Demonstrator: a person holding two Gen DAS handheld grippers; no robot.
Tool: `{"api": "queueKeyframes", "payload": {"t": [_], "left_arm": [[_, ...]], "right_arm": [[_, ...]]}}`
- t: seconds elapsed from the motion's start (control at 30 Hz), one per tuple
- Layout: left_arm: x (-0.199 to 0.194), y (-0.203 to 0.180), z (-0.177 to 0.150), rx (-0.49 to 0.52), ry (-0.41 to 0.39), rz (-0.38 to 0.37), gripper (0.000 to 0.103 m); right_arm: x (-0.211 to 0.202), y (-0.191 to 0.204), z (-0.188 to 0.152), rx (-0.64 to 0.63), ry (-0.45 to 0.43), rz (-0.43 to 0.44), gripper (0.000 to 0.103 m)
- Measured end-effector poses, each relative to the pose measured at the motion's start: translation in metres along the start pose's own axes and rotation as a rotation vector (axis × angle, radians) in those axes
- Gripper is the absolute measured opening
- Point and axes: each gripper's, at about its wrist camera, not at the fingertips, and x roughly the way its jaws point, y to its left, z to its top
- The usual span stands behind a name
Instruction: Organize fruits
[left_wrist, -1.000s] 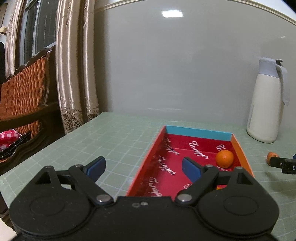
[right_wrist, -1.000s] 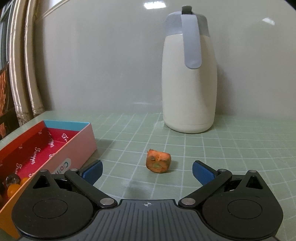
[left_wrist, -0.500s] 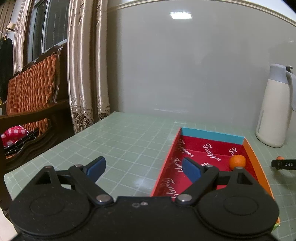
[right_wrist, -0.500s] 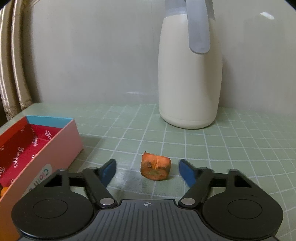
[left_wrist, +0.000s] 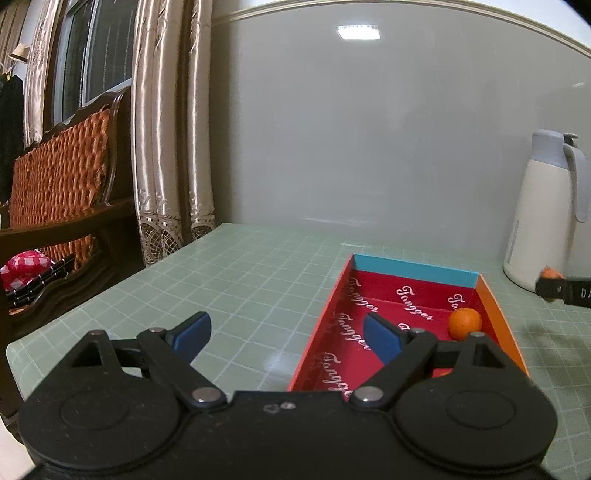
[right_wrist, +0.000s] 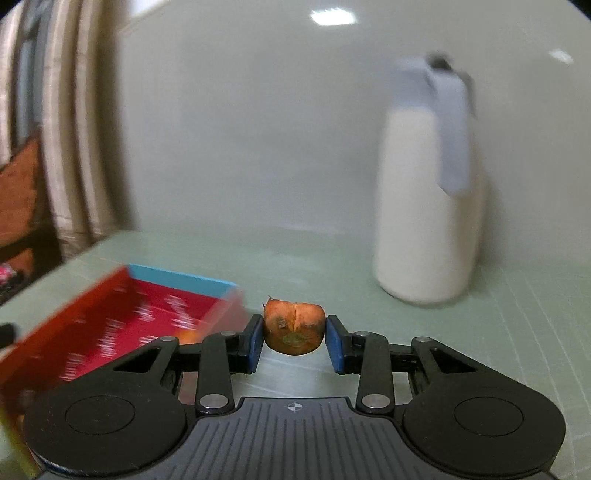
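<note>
My right gripper (right_wrist: 294, 339) is shut on a wrinkled orange fruit (right_wrist: 294, 326) and holds it above the table, just right of the red box (right_wrist: 122, 325). The right wrist view is blurred by motion. In the left wrist view the red box (left_wrist: 332, 325) with a blue far wall lies on the green mat, with a round orange fruit (left_wrist: 464, 324) inside near its right wall. My left gripper (left_wrist: 284, 338) is open and empty, over the box's left edge. The right gripper's finger and the fruit (left_wrist: 549, 274) show at the far right.
A white thermos jug (right_wrist: 428, 206) with a grey lid and handle stands at the back right, also in the left wrist view (left_wrist: 543, 218). A grey wall closes the back. The table's left edge drops off towards a wooden chair (left_wrist: 62, 206) and curtains (left_wrist: 166, 147).
My right gripper closed on the orange fruit, lifted it off the mat and swung left towards the box. My left gripper drew back and left a little, staying open.
</note>
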Motion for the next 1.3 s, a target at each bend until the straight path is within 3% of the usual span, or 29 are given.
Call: {"api": "queueKeyframes", "payload": {"t": [0.17,0.4,0.9,0.93,0.97,1.0,1.07,1.3], "left_arm": [[-0.003,0.006,-0.002,-0.003,-0.001,0.017,0.083],[-0.006,0.023,-0.003,-0.019,-0.012,0.055,0.093],[-0.007,0.035,-0.001,-0.039,-0.006,0.065,0.097],[-0.007,0.035,-0.002,-0.038,-0.005,0.065,0.097],[-0.007,0.035,-0.002,-0.037,-0.006,0.066,0.097],[-0.007,0.034,-0.002,-0.037,-0.007,0.066,0.097],[-0.008,0.033,-0.002,-0.034,-0.009,0.065,0.097],[-0.013,0.023,0.000,-0.026,-0.015,0.035,0.097]], "right_arm": [[-0.009,0.032,0.000,-0.042,-0.016,0.064,0.036],[-0.004,0.061,0.000,-0.069,-0.009,0.110,0.036],[0.009,0.084,-0.011,-0.112,0.021,0.144,0.036],[0.009,0.085,-0.012,-0.127,0.012,0.139,0.042],[0.008,0.087,-0.013,-0.137,-0.009,0.113,0.079],[0.004,0.086,-0.013,-0.133,-0.038,0.106,0.102],[-0.005,0.082,-0.010,-0.112,-0.083,0.142,0.102],[-0.024,0.069,-0.002,-0.090,-0.149,0.126,0.103]]}}
